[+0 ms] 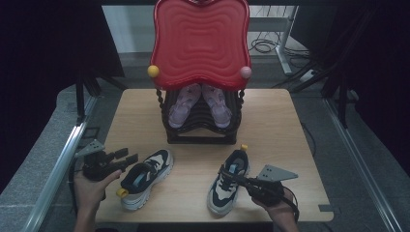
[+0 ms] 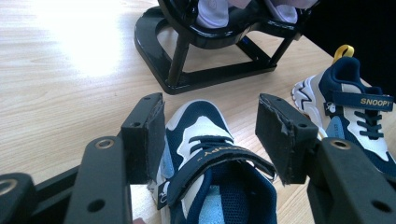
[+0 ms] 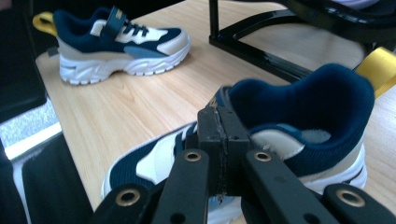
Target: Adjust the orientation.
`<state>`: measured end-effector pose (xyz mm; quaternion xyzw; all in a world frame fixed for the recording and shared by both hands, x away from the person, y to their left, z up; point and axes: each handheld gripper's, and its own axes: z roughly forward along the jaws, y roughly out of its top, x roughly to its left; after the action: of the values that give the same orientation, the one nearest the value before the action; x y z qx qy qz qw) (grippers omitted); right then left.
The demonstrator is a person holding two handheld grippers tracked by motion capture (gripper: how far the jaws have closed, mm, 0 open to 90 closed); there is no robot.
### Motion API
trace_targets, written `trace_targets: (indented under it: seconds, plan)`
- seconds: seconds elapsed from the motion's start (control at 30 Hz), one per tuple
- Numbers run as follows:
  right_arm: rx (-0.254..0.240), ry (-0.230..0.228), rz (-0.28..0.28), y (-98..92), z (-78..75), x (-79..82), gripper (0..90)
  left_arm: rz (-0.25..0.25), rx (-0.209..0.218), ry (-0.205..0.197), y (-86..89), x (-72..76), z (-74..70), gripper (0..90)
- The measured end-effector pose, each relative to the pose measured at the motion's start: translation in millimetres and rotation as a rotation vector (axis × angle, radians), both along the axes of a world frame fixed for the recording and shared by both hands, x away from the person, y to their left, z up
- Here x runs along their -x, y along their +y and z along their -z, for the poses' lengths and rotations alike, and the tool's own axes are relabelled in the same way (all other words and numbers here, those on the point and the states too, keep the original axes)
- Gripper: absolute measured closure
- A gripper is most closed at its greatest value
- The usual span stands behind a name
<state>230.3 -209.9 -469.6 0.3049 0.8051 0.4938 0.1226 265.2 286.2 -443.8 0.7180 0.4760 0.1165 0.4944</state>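
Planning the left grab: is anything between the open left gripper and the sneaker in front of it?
Nothing visible. The left gripper is open, its jaws either side of the near sneaker with clear air between. The black rack stands farther back.

Two navy-white sneakers upright on table: left sneaker toe toward rack, right sneaker heel toward rack.

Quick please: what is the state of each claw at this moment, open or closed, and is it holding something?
Left claw: open, jaws on either side of the left sneaker, not gripping.
Right claw: closed; pads pressed together at the right sneaker, a grip cannot be told.
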Motion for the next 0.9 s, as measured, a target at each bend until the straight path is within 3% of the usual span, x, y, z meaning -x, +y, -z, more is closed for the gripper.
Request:
trace_targets:
  seconds: [0.3,0.9]
  plan:
    - [0.055,0.016,-0.018,-0.9,17.1,15.2,89.4,0.017,-0.01,0.01,-2.5,-1.1,0.8,42.7]
    - [0.108,0.07,-0.08,8.6,41.9,24.2,89.5,0.029,-0.021,0.029,-5.8,-3.0,4.4,42.3]
